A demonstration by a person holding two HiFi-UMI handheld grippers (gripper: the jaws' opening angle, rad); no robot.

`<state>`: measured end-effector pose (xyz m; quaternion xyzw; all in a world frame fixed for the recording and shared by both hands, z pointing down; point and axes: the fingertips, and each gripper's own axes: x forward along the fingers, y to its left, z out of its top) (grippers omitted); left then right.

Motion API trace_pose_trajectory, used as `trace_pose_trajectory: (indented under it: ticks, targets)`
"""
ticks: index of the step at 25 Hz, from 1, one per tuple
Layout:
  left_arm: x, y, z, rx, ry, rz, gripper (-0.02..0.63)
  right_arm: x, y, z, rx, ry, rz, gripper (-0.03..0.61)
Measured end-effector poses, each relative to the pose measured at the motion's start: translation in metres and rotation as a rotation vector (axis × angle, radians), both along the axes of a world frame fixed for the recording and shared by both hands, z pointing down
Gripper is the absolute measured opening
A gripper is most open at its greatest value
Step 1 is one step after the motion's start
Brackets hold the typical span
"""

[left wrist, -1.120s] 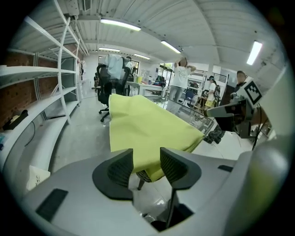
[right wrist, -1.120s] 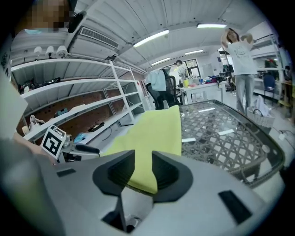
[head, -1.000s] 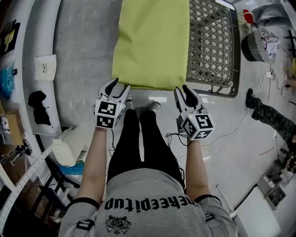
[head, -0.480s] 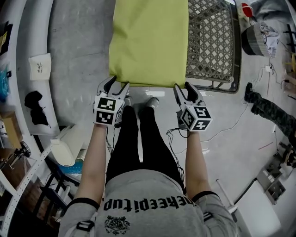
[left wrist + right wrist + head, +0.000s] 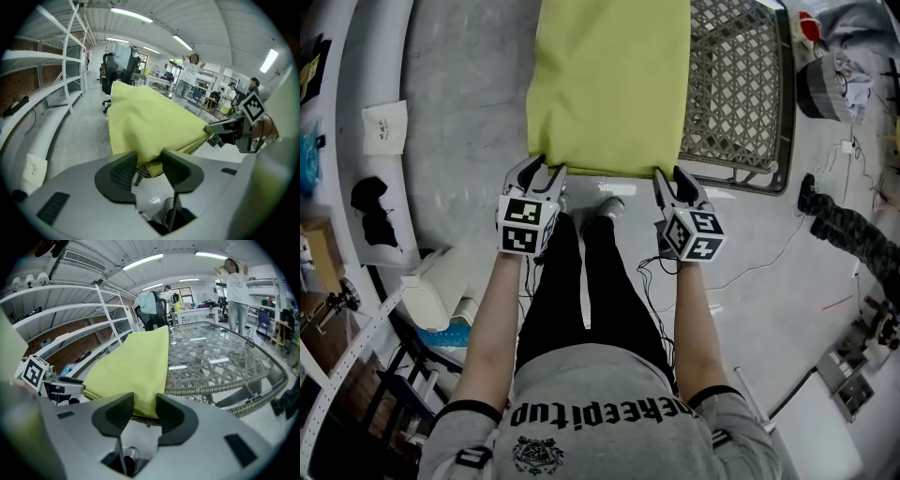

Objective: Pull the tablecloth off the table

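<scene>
A yellow-green tablecloth (image 5: 609, 84) covers the left part of a wicker table (image 5: 736, 84) with a glass top, and its near edge hangs over the table's front. My left gripper (image 5: 547, 166) is at the cloth's near left corner and my right gripper (image 5: 670, 174) at its near right corner. In the left gripper view the cloth's corner (image 5: 150, 122) lies between the jaws of the left gripper (image 5: 149, 161). In the right gripper view the hem (image 5: 136, 366) hangs between the jaws of the right gripper (image 5: 145, 401). Both pairs of jaws have just been closing and still stand wide, not clamped.
The person's legs and shoes (image 5: 614, 208) stand right before the table. White curved shelving (image 5: 370, 56) runs along the left. A grey bin (image 5: 825, 89) and black cables (image 5: 839, 220) lie on the floor at right. A black office chair (image 5: 110, 70) and people stand beyond the table.
Both grippers have moved forward and down onto the cloth's near corners. The cloth now sits between each pair of jaws, and both pairs stand narrower than half a second ago.
</scene>
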<state>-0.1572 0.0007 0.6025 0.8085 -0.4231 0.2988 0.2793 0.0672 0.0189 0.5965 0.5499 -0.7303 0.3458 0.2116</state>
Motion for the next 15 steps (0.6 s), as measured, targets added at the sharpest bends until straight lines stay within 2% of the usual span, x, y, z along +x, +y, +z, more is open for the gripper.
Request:
trace_pose_trajectory:
  ticks: [3, 5, 7, 10, 15]
  targets:
    - [0.004, 0.003, -0.005, 0.054, -0.089, 0.045, 0.161, -0.006, -0.003, 0.001, -0.001, 0.022, -0.033, 0.116]
    - [0.012, 0.008, -0.005, 0.097, -0.160, 0.103, 0.096, -0.009, -0.005, 0.001, 0.000, 0.033, -0.050, 0.088]
    - [0.019, 0.008, -0.003, 0.111, -0.193, 0.112, 0.047, -0.011, -0.006, -0.001, 0.004, 0.036, -0.059, 0.067]
    - [0.020, 0.002, 0.002, 0.042, -0.130, 0.049, 0.035, -0.012, -0.007, -0.004, 0.012, 0.022, -0.063, 0.053]
    - [0.017, 0.002, -0.008, -0.006, -0.100, 0.050, 0.029, -0.015, -0.008, -0.022, 0.048, -0.001, -0.070, 0.038]
